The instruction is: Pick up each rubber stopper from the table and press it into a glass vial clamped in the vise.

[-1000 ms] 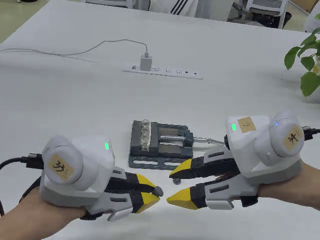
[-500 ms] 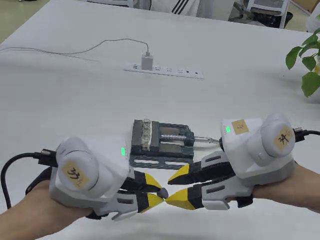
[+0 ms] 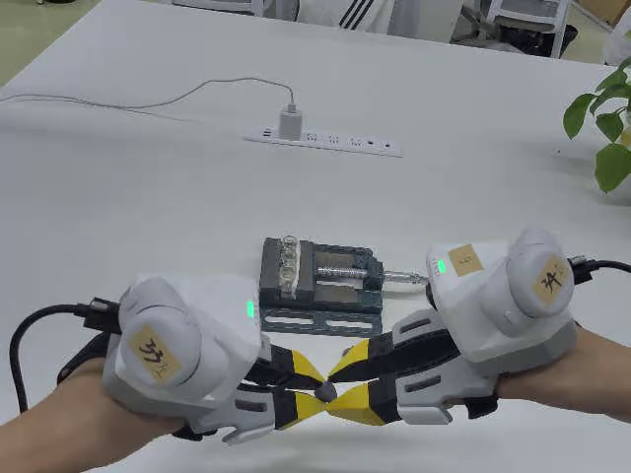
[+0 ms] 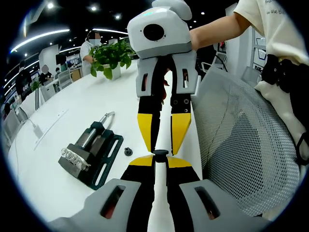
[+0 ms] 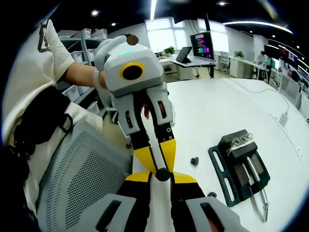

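Finding 1, grip. The left gripper (image 3: 314, 392) is holding its fingers (image 4: 143, 162) closed on a small dark rubber stopper (image 3: 322, 393), which is sitting right at their tips. The right gripper (image 3: 336, 392) is meeting it tip to tip from the opposite side. Its fingers (image 4: 145, 129) are drawn in around the same stopper, but whether they are bearing on it cannot be told.

Finding 2, orientation. The stopper is too small and too shrouded by the tips to give its long axis.

Finding 3, target. The vise (image 3: 320, 286) is lying on the tabletop (image 3: 148, 177) beyond the meeting point, on the far side of both sets of fingers from the person. Seen from the left gripper it is lying off to the left of the fingers, and from the right gripper off to the right. The glass vials (image 3: 287, 261) are standing upright in a row in its jaws, at the end lying slightly toward the left gripper's side.

Finding 4, remaining stock. A second stopper (image 4: 128, 151) is resting loose on the tabletop between the fingertips and the vise.

Assessment: the coming move is hinging on carrying the held stopper outward from the fingers and bringing it down onto a vial mouth. Neither gripper is clearly the nearer.
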The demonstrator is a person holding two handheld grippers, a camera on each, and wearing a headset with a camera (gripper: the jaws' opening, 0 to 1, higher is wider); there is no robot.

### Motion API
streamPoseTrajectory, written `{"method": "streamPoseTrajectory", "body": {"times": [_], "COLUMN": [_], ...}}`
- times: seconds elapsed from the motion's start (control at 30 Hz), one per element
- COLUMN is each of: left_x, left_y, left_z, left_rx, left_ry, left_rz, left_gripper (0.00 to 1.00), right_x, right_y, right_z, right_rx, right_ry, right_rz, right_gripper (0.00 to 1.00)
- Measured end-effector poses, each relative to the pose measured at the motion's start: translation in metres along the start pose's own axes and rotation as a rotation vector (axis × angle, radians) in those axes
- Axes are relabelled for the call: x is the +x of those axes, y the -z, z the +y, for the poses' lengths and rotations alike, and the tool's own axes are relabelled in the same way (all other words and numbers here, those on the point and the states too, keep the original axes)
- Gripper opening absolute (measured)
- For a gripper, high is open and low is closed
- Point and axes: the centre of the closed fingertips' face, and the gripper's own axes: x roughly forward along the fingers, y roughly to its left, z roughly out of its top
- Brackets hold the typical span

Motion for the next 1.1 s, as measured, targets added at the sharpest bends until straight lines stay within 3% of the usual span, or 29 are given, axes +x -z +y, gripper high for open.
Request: {"method": "streamPoseTrajectory", "body": {"times": [0.5,0.8,1.1], "left_x": [0.0006,0.0008,0.0000], "left_y": [-0.0032,-0.0022,-0.0031], "left_z": [-0.0009,-0.0031,-0.0044], "left_rx": [-0.001,0.044,0.032], "left_ry": [0.012,0.026,0.036], "left_rz": [0.006,0.017,-0.002], "left_gripper": [0.04,0.04,0.04], "right_x": [-0.0032,-0.0026,-0.0031], "right_y": [0.0016,0.0029,0.0022], "right_z": [-0.0025,-0.0003,0.0013], "right_rx": [-0.059,-0.090,-0.120], "right_ry": [0.008,-0.009,-0.019], "right_rz": [0.045,0.064,0.070], "right_gripper": [0.08,0.07,0.06]}}
